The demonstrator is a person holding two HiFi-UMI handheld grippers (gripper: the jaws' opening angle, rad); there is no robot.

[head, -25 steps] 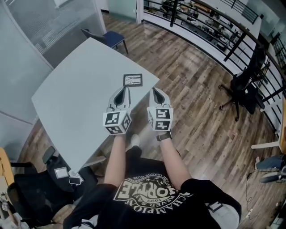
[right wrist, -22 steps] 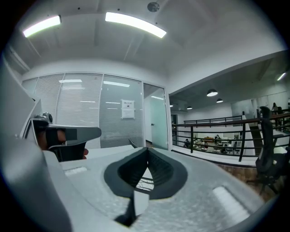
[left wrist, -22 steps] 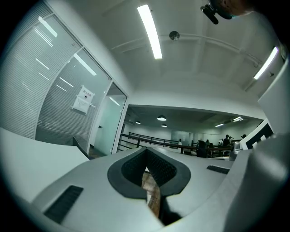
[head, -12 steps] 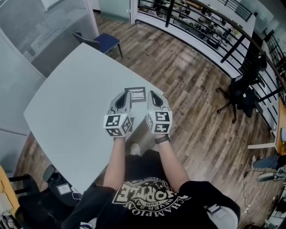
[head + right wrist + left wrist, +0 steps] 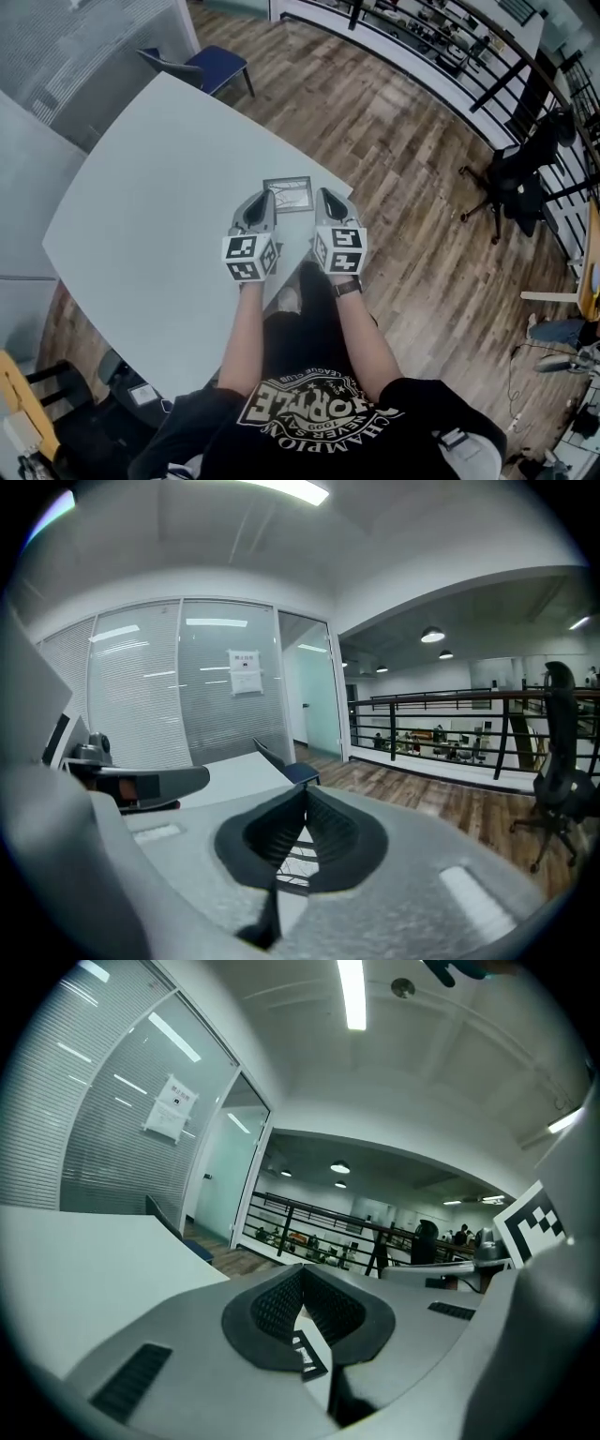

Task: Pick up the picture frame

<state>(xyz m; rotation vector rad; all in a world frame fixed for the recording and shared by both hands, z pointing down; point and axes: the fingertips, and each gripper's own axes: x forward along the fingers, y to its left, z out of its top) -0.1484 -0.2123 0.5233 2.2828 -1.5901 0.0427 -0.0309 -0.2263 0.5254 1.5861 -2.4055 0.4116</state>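
A small dark-rimmed picture frame (image 5: pixel 289 194) lies flat on the pale grey table (image 5: pixel 159 197), close to its near right corner. Part of the picture frame (image 5: pixel 307 1354) shows through the jaw gap in the left gripper view, and the picture frame (image 5: pixel 292 862) likewise in the right gripper view. My left gripper (image 5: pixel 263 196) hovers shut just left of the frame, holding nothing. My right gripper (image 5: pixel 323 194) hovers shut just right of it, also holding nothing. Both point away from me, side by side.
A blue chair (image 5: pixel 206 67) stands at the table's far side by a glass wall (image 5: pixel 94 47). A black office chair (image 5: pixel 520 178) sits on the wood floor to the right, before a railing (image 5: pixel 450 56). The table's edge (image 5: pixel 309 253) runs under my grippers.
Both grippers have moved forward and lower toward the frame, now flanking it. Their jaws stayed shut. The frame has not moved on the table.
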